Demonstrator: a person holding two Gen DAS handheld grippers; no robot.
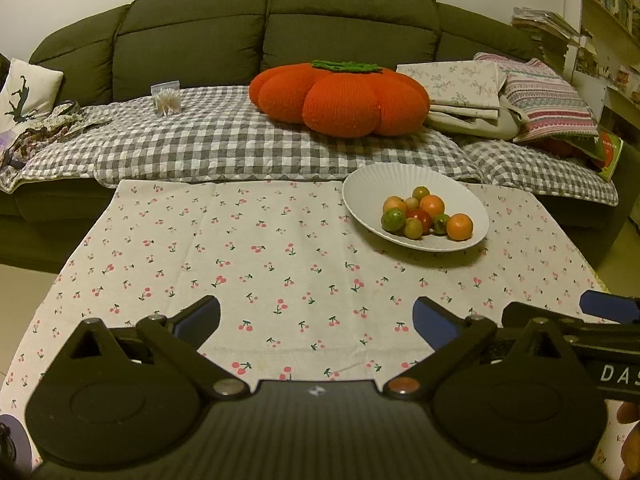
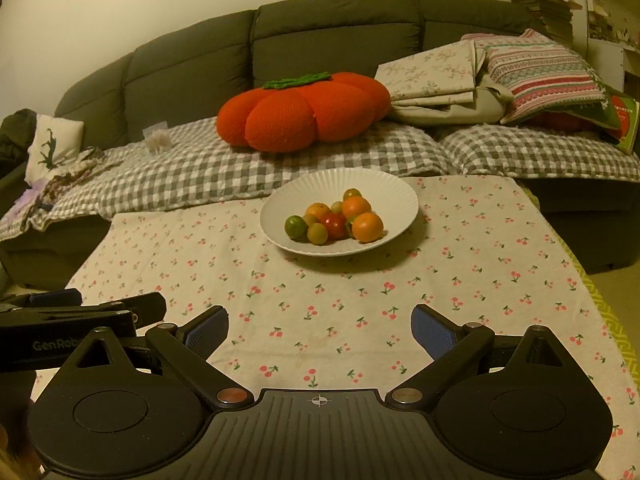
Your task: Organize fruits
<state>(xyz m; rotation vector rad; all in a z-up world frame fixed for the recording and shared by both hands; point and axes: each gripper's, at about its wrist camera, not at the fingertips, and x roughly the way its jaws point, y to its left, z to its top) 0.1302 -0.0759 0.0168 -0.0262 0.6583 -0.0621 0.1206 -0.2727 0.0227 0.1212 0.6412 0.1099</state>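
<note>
A white ribbed plate point(image 1: 364, 188) point(image 2: 384, 188) stands at the far side of the cherry-print tablecloth point(image 1: 256, 256) point(image 2: 480, 264). It holds several small fruits: oranges point(image 1: 459, 227) point(image 2: 367, 227), a red fruit point(image 1: 420, 218) point(image 2: 334, 225) and green ones point(image 1: 393, 219) point(image 2: 295, 227). My left gripper point(image 1: 318, 320) is open and empty, low over the near cloth, well short of the plate. My right gripper point(image 2: 320, 330) is open and empty, also near the front edge, facing the plate. Each gripper shows at the other view's side point(image 1: 608, 308) point(image 2: 80, 308).
Behind the table is a dark green sofa point(image 1: 200, 28) point(image 2: 328, 20) with a grey checked blanket point(image 1: 208, 140) point(image 2: 200, 160), an orange pumpkin cushion point(image 1: 340, 96) point(image 2: 304, 112), folded linens point(image 1: 460, 84) point(image 2: 440, 76) and a box of cotton swabs point(image 1: 166, 98).
</note>
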